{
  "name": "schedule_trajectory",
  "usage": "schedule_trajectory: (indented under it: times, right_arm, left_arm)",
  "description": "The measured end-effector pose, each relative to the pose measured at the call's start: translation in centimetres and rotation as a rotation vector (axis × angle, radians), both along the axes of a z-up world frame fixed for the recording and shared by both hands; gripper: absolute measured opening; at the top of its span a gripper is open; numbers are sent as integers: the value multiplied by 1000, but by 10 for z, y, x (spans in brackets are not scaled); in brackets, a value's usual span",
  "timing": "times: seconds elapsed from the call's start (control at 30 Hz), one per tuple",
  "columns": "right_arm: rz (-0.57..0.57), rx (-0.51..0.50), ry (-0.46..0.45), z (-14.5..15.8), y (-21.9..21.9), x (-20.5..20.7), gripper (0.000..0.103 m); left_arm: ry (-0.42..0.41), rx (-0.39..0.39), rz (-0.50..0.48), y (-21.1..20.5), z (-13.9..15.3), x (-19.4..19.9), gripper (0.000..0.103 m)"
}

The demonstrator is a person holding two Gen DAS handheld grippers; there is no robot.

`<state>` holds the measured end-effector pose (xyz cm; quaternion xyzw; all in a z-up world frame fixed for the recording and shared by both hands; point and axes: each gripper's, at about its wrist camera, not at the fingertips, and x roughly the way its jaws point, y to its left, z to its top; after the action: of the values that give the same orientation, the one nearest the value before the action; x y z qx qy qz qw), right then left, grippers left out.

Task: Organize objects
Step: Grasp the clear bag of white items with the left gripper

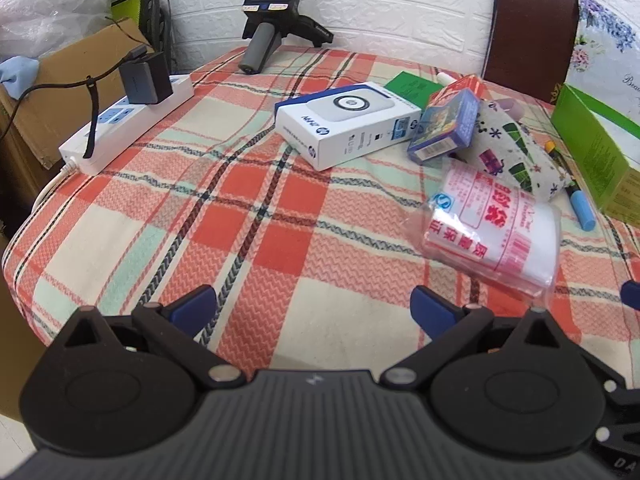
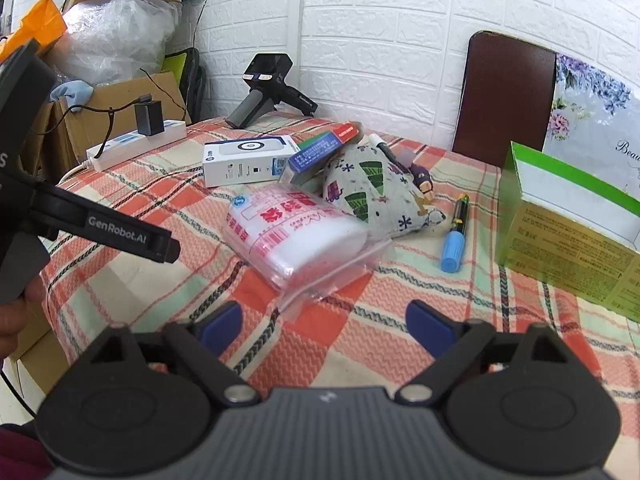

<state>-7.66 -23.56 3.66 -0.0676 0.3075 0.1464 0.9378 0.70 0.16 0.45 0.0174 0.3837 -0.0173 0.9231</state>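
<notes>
Left tongs: spread wide, nothing between the blue pads; hovering over bare plaid cloth, apparently poised before a first pick.
Right tongs: spread, empty; aimed at the clutter ahead, likely the working side.
Plastic bag of white cotton pads: nearest item, just ahead of the right tongs, its loose clear flap trailing toward them; a soft pack, probably easiest taken by its body.
Blue-capped marker: ahead and right of the right tongs, lying flat beside the pouch.
Printed fabric pouch: behind the bag, slumped, propping other items.
Blue card box: tilted, leaning on the pouch.
White HP box: ahead of the left tongs, lying flat, touching the card box.
Green carton: far right, open; plausibly the receptacle.
Power strip: far left, charger plugged in; not clutter.
Handheld camera: farthest, by the wall.
</notes>
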Motion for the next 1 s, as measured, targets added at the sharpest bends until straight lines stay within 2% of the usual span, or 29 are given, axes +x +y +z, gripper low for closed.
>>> schedule_trajectory:
  times: [0.1,0.17,0.4,0.57,0.7,0.73,0.77,0.8,0.83,0.87,0.9,1.0]
  right_arm:
    - [3,2,1,0,-1,2,86]
    - [5,5,8,-2,-2,3,83]
    - [36,-9,28,-6,1,12,78]
    - [58,-9,56,-8,2,32,76]
    - [85,9,118,-14,5,54,76]
    - [92,14,120,-15,6,58,77]
    - [101,8,114,-16,9,61,77]
    - [111,1,107,-17,12,63,76]
    - [126,2,107,-17,14,65,71]
    - [138,11,102,-17,16,65,66]
    - [135,7,97,-17,17,64,66]
    - [129,15,80,-14,11,56,56]
  left_arm:
    - [-28,-18,-43,-3,5,-1,102]
    - [-49,-31,-78,-6,8,-1,97]
    - [-81,-83,-176,-16,16,10,91]
    - [-100,-154,-233,-23,19,25,94]
    - [-108,-201,-301,-34,15,39,95]
    - [-92,-221,-325,-37,11,44,91]
    - [-56,-251,-346,-39,5,49,70]
    - [-6,-298,-367,-39,-2,54,64]
    - [8,-351,-352,-37,-5,56,62]
    - [13,-372,-347,-37,-4,55,58]
    - [9,-364,-350,-39,-2,52,57]
    - [29,-369,-344,-40,3,41,53]
